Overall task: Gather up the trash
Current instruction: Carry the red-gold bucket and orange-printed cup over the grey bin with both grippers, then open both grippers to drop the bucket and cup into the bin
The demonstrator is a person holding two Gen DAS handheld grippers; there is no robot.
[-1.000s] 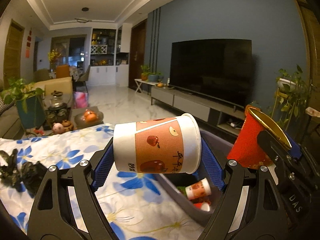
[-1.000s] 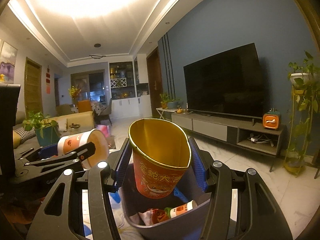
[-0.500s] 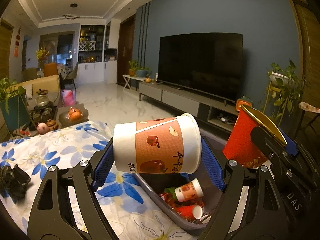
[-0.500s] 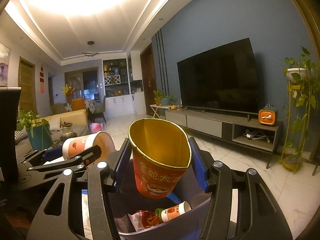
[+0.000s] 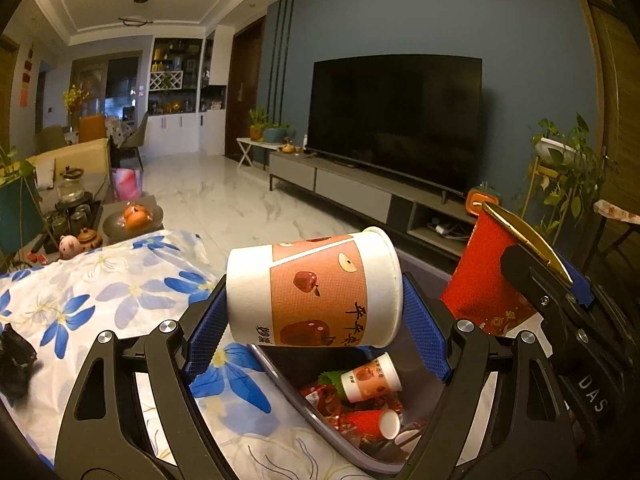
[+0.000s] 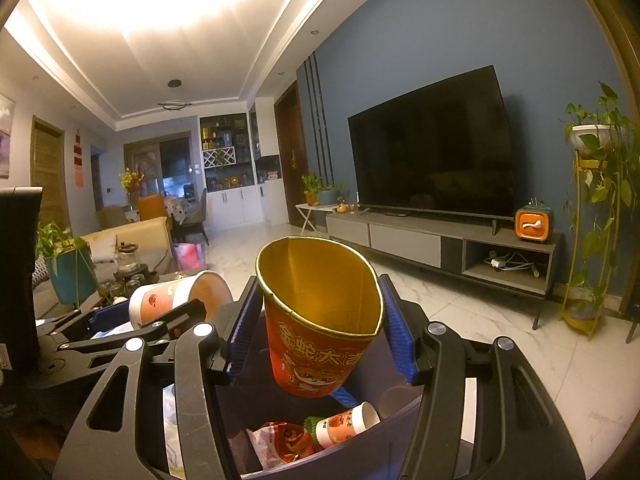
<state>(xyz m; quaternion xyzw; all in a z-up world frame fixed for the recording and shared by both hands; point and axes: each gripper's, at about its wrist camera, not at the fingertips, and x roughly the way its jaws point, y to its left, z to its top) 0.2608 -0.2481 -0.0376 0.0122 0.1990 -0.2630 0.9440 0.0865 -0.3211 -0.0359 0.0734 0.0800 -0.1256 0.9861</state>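
My left gripper (image 5: 316, 320) is shut on a white and orange paper cup with apples (image 5: 316, 288), held on its side above the near rim of a grey trash bin (image 5: 288, 372). My right gripper (image 6: 320, 332) is shut on a red cup with a gold inside (image 6: 320, 320), squeezed oval and upright over the same grey trash bin (image 6: 352, 456). The red cup (image 5: 488, 280) also shows at the right of the left wrist view, and the apple cup (image 6: 176, 300) at the left of the right wrist view. Small cups (image 5: 370, 376) and wrappers lie inside the bin.
A table with a blue-flowered white cloth (image 5: 120, 300) lies left of the bin, with a black crumpled scrap (image 5: 14, 360) on it. Beyond are a tea tray (image 5: 76, 216), a marble floor (image 5: 240, 208), a TV on a low cabinet (image 6: 432, 236) and a plant stand (image 6: 592, 240).
Both grippers have moved forward and down with their cups. The bin's inside and the trash in it now show more fully beneath them.
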